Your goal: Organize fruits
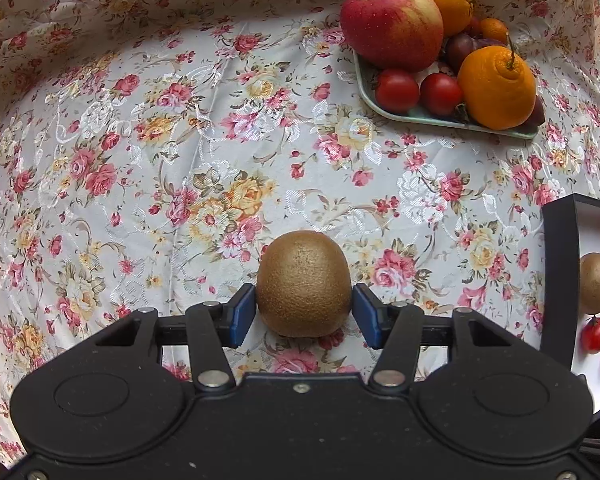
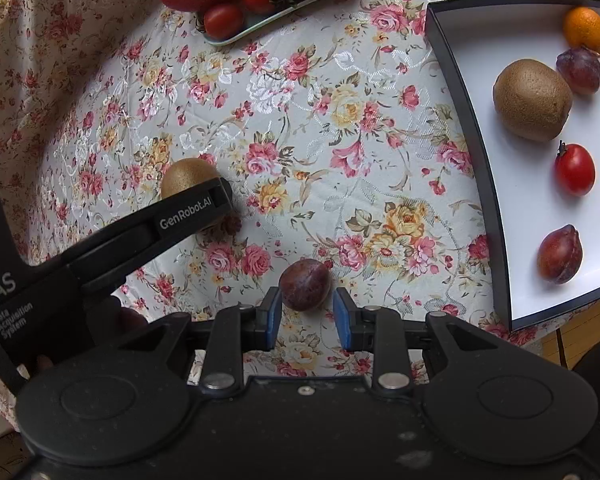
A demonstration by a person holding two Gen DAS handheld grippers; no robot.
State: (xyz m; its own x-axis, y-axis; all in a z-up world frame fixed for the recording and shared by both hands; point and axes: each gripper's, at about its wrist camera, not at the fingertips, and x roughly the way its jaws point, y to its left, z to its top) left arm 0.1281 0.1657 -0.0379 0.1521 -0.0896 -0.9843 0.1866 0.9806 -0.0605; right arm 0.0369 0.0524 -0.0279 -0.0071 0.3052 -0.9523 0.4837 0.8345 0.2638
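In the left wrist view my left gripper (image 1: pixel 304 316) has its blue pads touching both sides of a brown kiwi (image 1: pixel 304 284) over the floral tablecloth. The same kiwi (image 2: pixel 188 178) shows in the right wrist view, partly hidden by the left gripper's finger. My right gripper (image 2: pixel 306 316) is open, with a dark red plum (image 2: pixel 305 283) lying on the cloth just ahead of its pads, a small gap on each side. A black-rimmed white box (image 2: pixel 476 152) at right holds a kiwi (image 2: pixel 532 100), plums, a tomato and a small orange.
A green tray (image 1: pixel 384 108) at the back holds an apple (image 1: pixel 392 24), oranges (image 1: pixel 496 88), tomatoes and plums. The box edge (image 1: pixel 556 280) stands at the right of the left wrist view. The table edge lies at the lower right.
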